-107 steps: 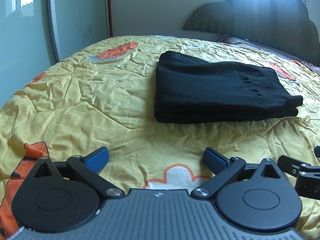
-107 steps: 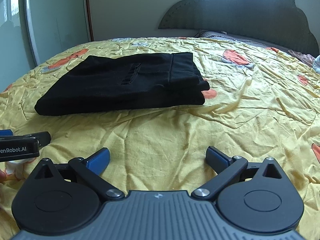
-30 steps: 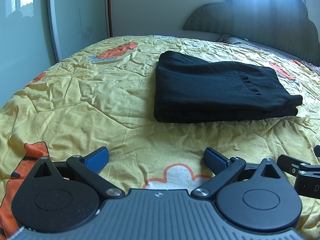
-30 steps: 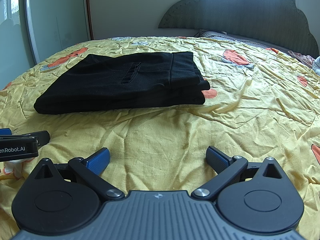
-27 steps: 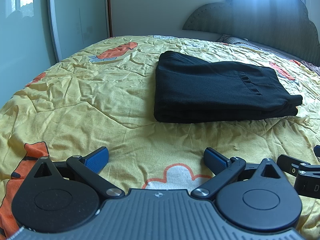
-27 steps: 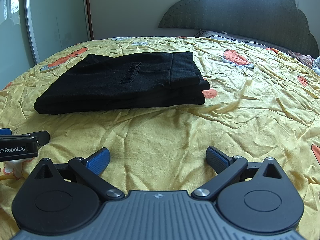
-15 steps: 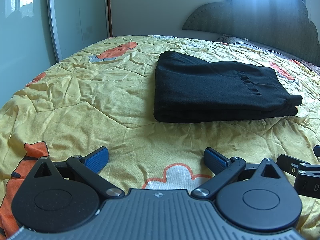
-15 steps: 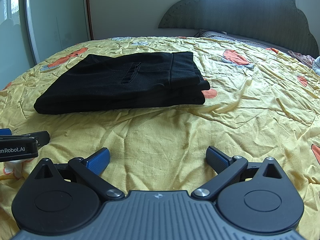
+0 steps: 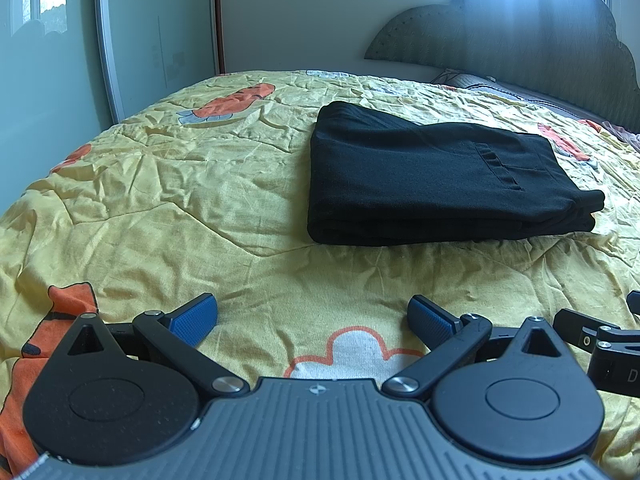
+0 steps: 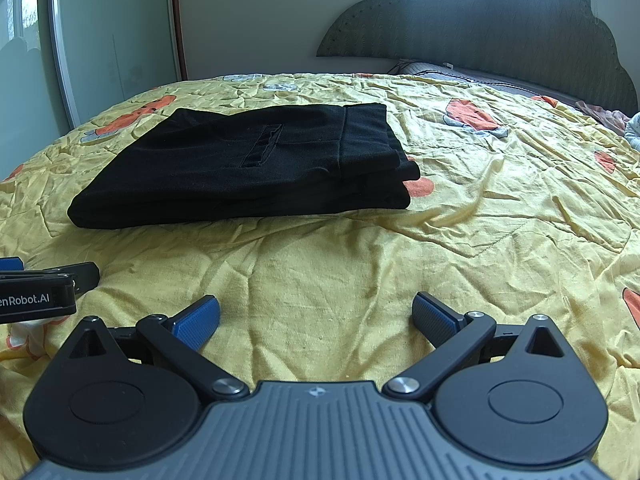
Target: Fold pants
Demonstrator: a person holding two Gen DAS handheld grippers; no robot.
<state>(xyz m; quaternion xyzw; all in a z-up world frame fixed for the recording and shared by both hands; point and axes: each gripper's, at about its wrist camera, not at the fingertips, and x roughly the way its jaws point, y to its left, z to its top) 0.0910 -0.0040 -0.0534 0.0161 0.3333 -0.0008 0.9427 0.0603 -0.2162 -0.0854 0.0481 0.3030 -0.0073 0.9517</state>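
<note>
Black pants [image 9: 432, 184] lie folded in a flat rectangular stack on the yellow bedspread [image 9: 160, 200]. They also show in the right wrist view [image 10: 248, 168], pocket slit on top, waistband to the right. My left gripper [image 9: 312, 314] is open and empty, low over the bedspread, well short of the pants. My right gripper [image 10: 316, 314] is open and empty, also low and short of the pants. The left gripper's side shows at the left edge of the right wrist view [image 10: 44, 288]; the right gripper's side shows in the left wrist view [image 9: 600, 340].
A dark padded headboard [image 10: 480, 24] stands at the far end with a pillow [image 10: 440, 70] below it. A mirrored wardrobe door [image 9: 152, 32] stands to the left of the bed. Some cloth [image 10: 616, 118] lies at the far right edge.
</note>
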